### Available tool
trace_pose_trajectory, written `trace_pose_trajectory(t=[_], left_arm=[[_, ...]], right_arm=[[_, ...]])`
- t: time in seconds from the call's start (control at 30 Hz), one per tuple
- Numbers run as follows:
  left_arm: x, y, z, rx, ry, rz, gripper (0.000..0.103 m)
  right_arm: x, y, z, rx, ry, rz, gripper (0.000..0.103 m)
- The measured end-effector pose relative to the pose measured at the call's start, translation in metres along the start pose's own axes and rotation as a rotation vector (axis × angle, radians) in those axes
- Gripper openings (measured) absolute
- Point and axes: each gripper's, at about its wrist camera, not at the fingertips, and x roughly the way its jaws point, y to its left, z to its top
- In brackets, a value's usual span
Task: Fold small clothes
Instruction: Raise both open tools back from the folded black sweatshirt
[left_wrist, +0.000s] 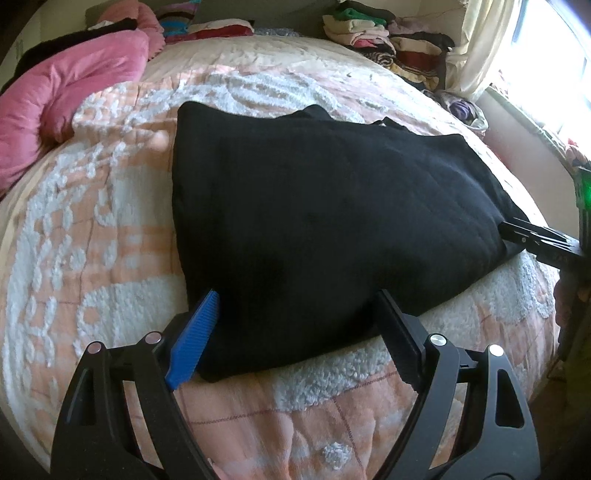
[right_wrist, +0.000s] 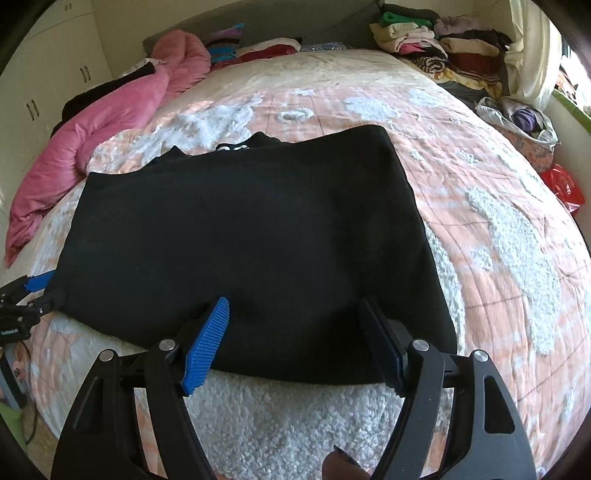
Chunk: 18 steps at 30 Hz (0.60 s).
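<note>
Broadly, a wide bed covered by a peach-and-white tufted quilted bedspread (right_wrist: 480, 177) fills both views, with a crumpled pink padded duvet (left_wrist: 74, 92) along its far left and stacks of folded mixed-colour clothes (right_wrist: 443, 40) at the far right. A black knitted garment, already doubled into a broad rectangle (left_wrist: 314, 206), is laid flat on the bedspread near its front edge. It is judged soft, limp and fairly light, likely to sag once lifted, so the near hem's two corners are judged the best holds. The left tongs (left_wrist: 295, 314) are held apart over the near left corner, nothing clamped. The right tongs (right_wrist: 295, 325) are likewise apart over the near right hem, gripping nothing.
</note>
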Motion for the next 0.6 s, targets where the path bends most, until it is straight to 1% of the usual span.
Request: trace_pose_trajectory(t=[0.47,0.53,0.6], left_arm=[[-0.006,0.004,-0.006,-0.04,-0.007,-0.007,0.076],[-0.006,0.006,-0.007,-0.049,-0.007,-0.008,0.076],[-0.008,0.007,-0.008,-0.056,-0.01,-0.01,0.077]], right_arm=[[-0.007,-0.003,-0.014,0.047,-0.015,0.004,0.074],[-0.01,-0.003,-0.016,0.055,-0.018,0.007,0.076],[-0.013,-0.002,-0.018,0.06,-0.027,0.018,0.083]])
